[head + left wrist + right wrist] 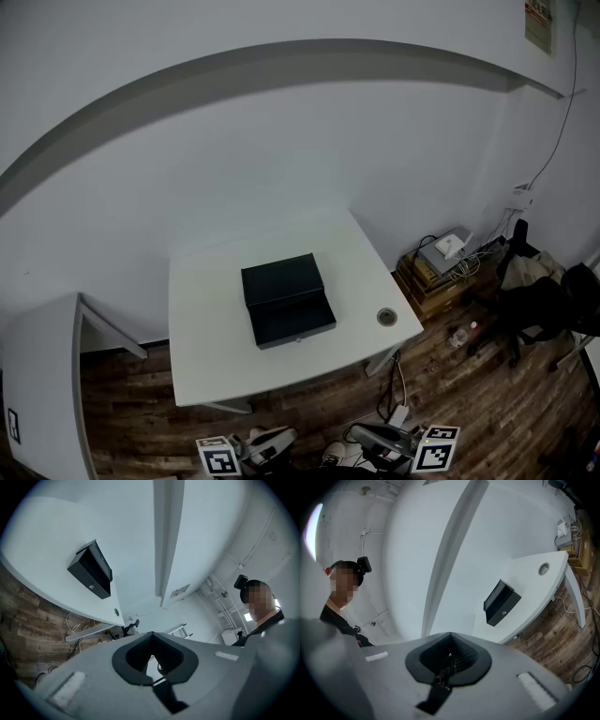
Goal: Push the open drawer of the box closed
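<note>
A black box (279, 279) sits in the middle of a white table (206, 356), its drawer (294, 324) pulled out toward the near edge, with a small round knob on its front. The left gripper view shows the box (90, 570) far off at upper left; in the right gripper view the box (501, 603) lies at the right. Both grippers are held low, well short of the table, by the bottom of the head view: my left gripper (267, 445) and my right gripper (380, 439). Each one's jaws are shut with nothing between them, left gripper (150, 660), right gripper (449, 660).
A small round object (386, 317) lies near the table's right edge. Another white table (42, 375) stands at the left. Stacked books with a device (441, 258), cables and a dark chair (544, 300) crowd the wooden floor at the right. The person holding the grippers appears in both gripper views.
</note>
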`<state>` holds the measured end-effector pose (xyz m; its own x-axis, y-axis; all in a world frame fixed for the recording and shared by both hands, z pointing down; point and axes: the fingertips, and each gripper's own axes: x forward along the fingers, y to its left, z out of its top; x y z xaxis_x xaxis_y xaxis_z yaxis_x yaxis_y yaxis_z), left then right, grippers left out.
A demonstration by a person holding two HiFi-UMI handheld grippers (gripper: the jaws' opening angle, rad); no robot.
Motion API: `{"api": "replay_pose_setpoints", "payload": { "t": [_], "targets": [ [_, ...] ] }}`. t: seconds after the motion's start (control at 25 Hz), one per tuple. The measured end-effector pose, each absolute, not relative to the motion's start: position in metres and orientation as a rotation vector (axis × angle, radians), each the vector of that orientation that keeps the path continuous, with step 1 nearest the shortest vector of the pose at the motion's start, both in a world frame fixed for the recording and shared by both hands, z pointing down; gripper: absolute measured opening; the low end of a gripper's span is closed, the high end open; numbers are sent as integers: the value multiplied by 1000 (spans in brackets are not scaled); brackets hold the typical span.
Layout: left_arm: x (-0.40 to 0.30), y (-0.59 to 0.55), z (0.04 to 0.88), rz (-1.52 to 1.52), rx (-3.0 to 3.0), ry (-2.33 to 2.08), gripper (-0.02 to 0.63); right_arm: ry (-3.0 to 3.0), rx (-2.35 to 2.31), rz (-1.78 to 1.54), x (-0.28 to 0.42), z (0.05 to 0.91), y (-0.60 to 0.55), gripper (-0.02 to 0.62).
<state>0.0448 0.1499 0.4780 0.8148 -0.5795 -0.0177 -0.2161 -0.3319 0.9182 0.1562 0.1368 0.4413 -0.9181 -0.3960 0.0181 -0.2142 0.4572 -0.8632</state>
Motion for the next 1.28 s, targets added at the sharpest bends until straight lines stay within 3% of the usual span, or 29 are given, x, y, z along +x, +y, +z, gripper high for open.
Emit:
{"api": "replay_pose_setpoints", "payload": {
  "t": [0.72, 1.28],
  "targets": [
    [50, 136, 469, -397, 1920, -668, 2, 2409, -608, -1403, 204, 438, 116, 6],
    [-22, 64, 473, -406, 1898, -871, 2, 2324, -782, -1348, 240, 443, 104, 15]
  ]
}}
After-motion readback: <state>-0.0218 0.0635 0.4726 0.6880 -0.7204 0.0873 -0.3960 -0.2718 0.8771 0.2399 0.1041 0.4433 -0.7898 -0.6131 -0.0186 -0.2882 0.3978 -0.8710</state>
